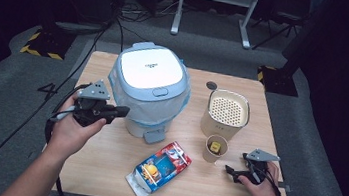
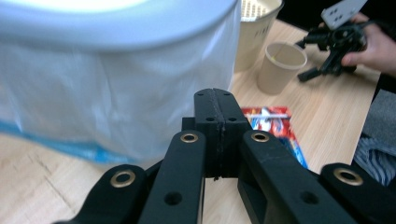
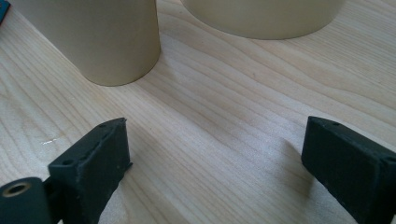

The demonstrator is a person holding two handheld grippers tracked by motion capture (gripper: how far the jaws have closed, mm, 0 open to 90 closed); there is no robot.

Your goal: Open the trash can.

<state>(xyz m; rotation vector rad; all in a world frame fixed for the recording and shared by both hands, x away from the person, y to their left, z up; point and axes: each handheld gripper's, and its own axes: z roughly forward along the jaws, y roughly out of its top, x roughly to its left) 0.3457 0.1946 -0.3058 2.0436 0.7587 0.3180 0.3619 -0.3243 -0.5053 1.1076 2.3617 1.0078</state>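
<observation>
Left gripper (image 1: 121, 111): up off the surface, at the left side of the bin, jaws pressed fully together with nothing between them.
Right gripper (image 1: 232, 171): resting low at the near right of the surface (image 1: 104, 165), jaws wide apart over bare wood, holding nothing.
Bin (image 1: 149, 87): white and pale blue, lid down, a clear-and-blue bag liner draped over its rim; it stands at the far left-centre, and the left jaws point straight at its side, just beside the liner.
Snack packet (image 1: 159, 169): red and blue, lying flat near the middle, in front of the bin.
Paper cup (image 1: 215, 149): upright, just beside the right jaws, with 1 small yellow item inside.
Beige container (image 1: 226, 113): perforated top, behind the cup.
Progress: early, I'd say. The lid is shut, packet and cup sit untouched outside the bin.
Left to do: probably opening the lid, then getting the rubbish in.
</observation>
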